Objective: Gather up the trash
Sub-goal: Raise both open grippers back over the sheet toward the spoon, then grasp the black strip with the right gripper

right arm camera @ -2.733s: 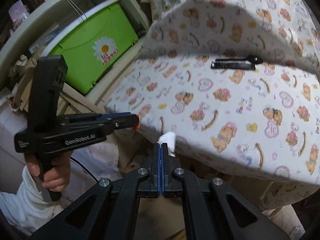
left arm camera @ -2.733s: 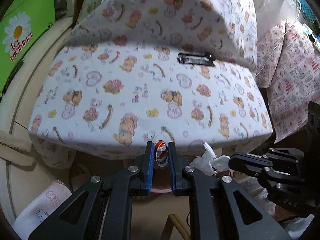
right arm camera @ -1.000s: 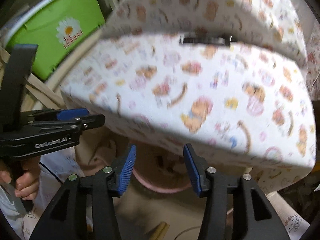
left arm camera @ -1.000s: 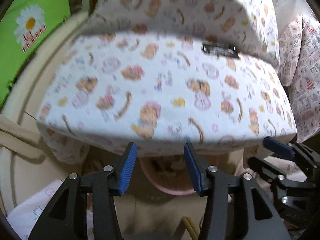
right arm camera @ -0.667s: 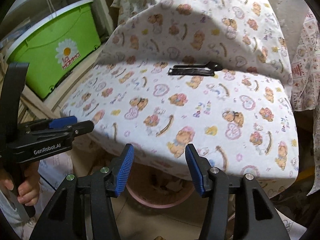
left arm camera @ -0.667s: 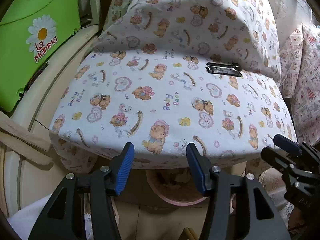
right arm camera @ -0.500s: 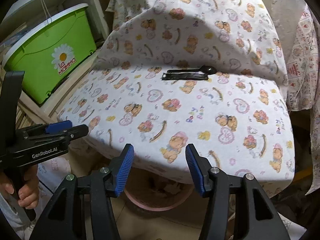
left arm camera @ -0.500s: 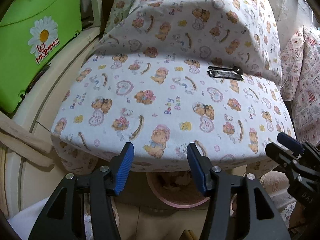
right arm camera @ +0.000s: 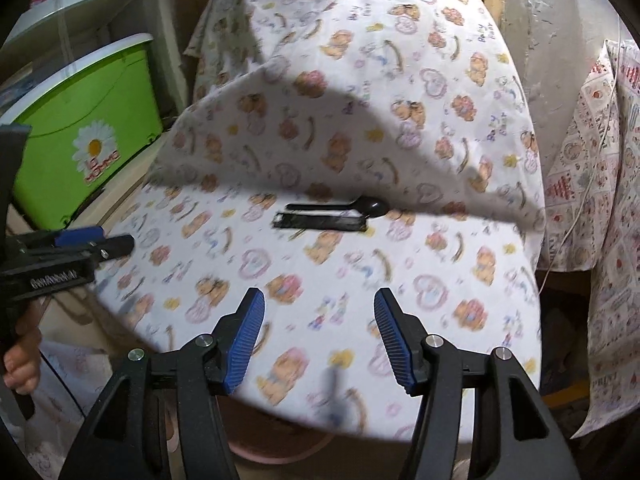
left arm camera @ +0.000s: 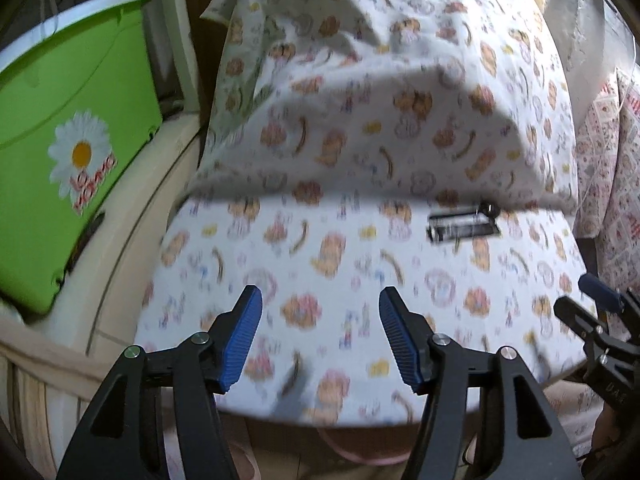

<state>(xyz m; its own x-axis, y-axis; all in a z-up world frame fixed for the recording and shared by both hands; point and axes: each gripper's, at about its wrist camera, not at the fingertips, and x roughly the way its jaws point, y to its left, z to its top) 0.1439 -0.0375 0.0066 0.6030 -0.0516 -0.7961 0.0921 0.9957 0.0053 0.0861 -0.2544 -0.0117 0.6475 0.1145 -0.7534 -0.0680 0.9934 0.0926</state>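
Note:
A black plastic spoon and a black-and-white wrapper strip lie at the back of a table under a teddy-bear print cloth; the wrapper shows in the left wrist view too. My left gripper is open and empty above the table's front part. My right gripper is open and empty, also above the front of the table. A pink bin sits on the floor under the front edge, its rim just showing in the left wrist view.
A green storage box with a daisy label stands on a shelf at the left. Patterned fabric hangs at the right. The cloth rises steeply behind the spoon. The other gripper appears in each view.
Both grippers were shut on trash over the pink bin, then opened and dropped it. They have since risen and moved forward over the table; the bin has slipped almost out of view.

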